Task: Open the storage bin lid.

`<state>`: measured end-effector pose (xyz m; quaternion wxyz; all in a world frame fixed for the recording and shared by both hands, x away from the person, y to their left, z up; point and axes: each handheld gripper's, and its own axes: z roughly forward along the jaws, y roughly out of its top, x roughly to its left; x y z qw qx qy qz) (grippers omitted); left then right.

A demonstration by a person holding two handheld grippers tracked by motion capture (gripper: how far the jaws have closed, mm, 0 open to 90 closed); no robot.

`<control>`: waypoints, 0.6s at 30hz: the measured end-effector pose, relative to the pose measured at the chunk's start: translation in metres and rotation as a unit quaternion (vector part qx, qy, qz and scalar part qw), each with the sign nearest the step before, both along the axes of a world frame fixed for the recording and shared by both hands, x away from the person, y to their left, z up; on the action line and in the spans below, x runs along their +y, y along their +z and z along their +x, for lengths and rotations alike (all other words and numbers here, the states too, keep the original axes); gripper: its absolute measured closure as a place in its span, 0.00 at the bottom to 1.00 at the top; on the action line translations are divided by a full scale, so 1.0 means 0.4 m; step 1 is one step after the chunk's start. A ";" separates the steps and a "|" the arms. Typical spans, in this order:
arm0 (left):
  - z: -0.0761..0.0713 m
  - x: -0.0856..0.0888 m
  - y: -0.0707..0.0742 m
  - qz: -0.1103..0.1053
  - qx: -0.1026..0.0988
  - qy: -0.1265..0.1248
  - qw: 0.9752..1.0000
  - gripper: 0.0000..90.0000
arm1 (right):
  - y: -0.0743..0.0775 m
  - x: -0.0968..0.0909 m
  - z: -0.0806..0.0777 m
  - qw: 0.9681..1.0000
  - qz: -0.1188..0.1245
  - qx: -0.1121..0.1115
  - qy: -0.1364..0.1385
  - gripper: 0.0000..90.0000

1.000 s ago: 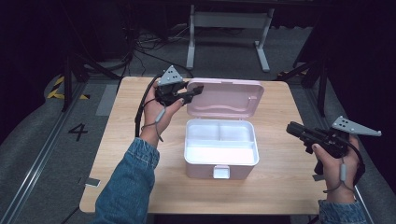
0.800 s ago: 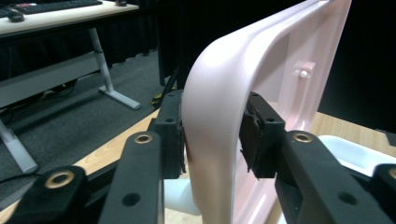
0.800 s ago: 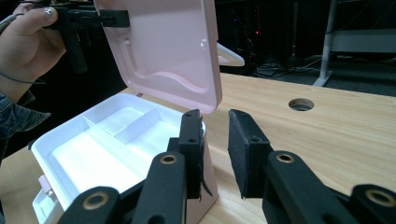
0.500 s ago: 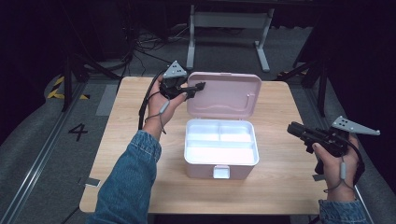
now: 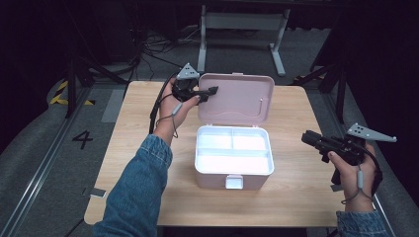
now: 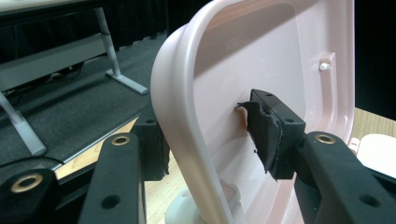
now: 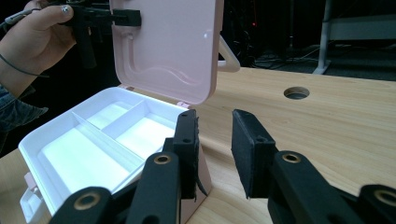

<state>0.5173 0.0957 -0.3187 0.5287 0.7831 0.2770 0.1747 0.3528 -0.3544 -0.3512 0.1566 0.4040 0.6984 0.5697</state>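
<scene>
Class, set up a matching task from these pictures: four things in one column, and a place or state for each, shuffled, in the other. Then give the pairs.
Things:
1. pink lid
2. white tray
3. left gripper
4. right gripper

Places or states:
A. jaws either side of the lid's edge
B. standing open and upright
C. inside the box, compartments bare
D. away from the box, nothing between its jaws

Pairs: 1-B, 2-C, 3-A, 4-D

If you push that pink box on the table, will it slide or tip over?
The box would probably slide: it looks like light plastic, and its white tray looks empty. Its raised lid stands nearly upright, so a push high on the lid may tip it backward. The smooth table likely helps sliding.
</scene>
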 end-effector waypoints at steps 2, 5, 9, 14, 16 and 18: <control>0.007 -0.001 -0.003 0.001 0.001 0.000 1.000 0.57 | -0.003 -0.002 0.001 1.000 -0.001 0.003 -0.001 0.80; 0.017 -0.002 -0.009 0.001 0.009 0.004 1.000 0.56 | -0.008 -0.003 0.002 1.000 0.000 0.007 -0.001 0.80; 0.027 -0.006 -0.017 0.000 0.016 0.009 1.000 0.54 | -0.012 -0.003 0.005 1.000 -0.003 0.012 0.000 0.79; 0.036 -0.013 -0.027 0.003 0.024 0.015 1.000 0.50 | -0.019 -0.001 0.009 1.000 -0.003 0.017 0.000 0.78; 0.044 -0.014 -0.033 0.001 0.028 0.017 0.999 0.49 | -0.020 -0.002 0.009 1.000 -0.004 0.018 0.000 0.78; 0.050 -0.014 -0.041 -0.002 0.032 0.018 0.999 0.49 | -0.020 -0.005 0.010 1.000 -0.004 0.018 -0.001 0.78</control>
